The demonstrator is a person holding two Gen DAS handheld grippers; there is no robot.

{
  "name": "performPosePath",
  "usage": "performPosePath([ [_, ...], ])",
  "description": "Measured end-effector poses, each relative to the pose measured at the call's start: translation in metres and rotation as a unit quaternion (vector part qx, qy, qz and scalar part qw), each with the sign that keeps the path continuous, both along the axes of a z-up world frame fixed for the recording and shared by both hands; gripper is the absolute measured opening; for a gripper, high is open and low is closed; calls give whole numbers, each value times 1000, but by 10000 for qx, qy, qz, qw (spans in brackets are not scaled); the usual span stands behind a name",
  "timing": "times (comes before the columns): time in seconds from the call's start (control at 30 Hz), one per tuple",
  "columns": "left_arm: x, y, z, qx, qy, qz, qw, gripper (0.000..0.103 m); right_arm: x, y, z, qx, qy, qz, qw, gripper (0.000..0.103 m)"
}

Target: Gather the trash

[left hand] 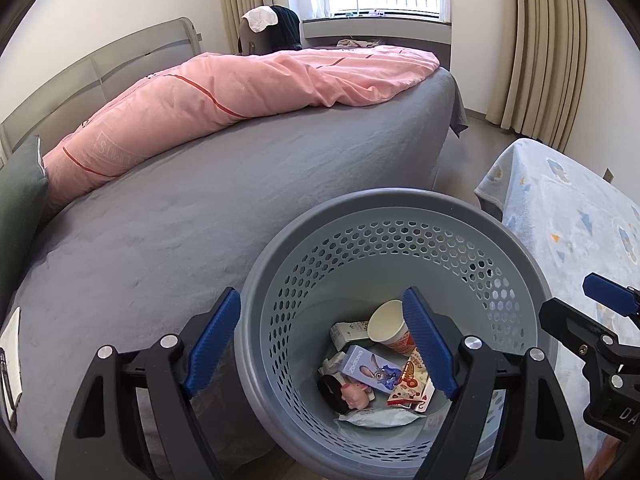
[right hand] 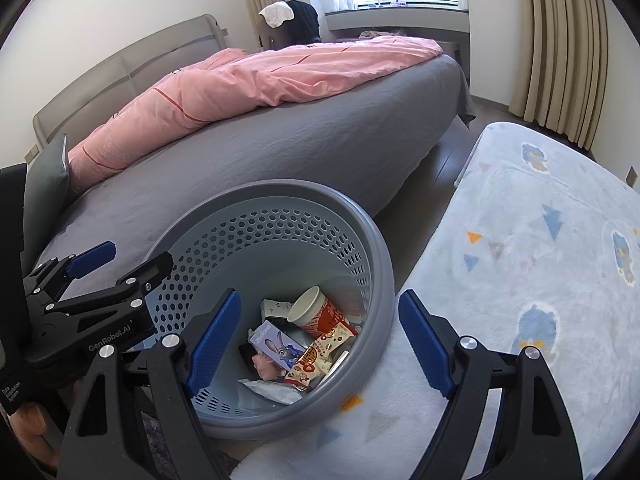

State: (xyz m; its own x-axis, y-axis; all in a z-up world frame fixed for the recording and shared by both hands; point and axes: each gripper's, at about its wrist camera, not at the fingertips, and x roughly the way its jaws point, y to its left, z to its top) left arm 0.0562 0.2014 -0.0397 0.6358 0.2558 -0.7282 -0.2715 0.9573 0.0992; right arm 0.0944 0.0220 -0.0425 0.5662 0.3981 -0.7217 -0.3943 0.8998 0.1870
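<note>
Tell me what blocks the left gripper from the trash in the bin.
Nothing visible. The left gripper is open, astride the bin's near rim, one finger inside. The trash lies uncovered at the bottom.

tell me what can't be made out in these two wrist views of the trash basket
- Basket bottom, left wrist view: the gripper's own right finger covers part of the snack wrapper.
- Dark round item, both views: mostly buried under the rabbit box and pink toy; identity unclear.
- White object on the bed, left wrist view: cut off by the frame edge.
- Windowsill items, right wrist view: too small.
</note>
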Motion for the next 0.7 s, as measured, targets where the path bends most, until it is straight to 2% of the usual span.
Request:
performPosePath([
  [0.7,-1,-4,1,60,-13,-36,10000,81,0,0,0,0,-2,3,10000,79],
])
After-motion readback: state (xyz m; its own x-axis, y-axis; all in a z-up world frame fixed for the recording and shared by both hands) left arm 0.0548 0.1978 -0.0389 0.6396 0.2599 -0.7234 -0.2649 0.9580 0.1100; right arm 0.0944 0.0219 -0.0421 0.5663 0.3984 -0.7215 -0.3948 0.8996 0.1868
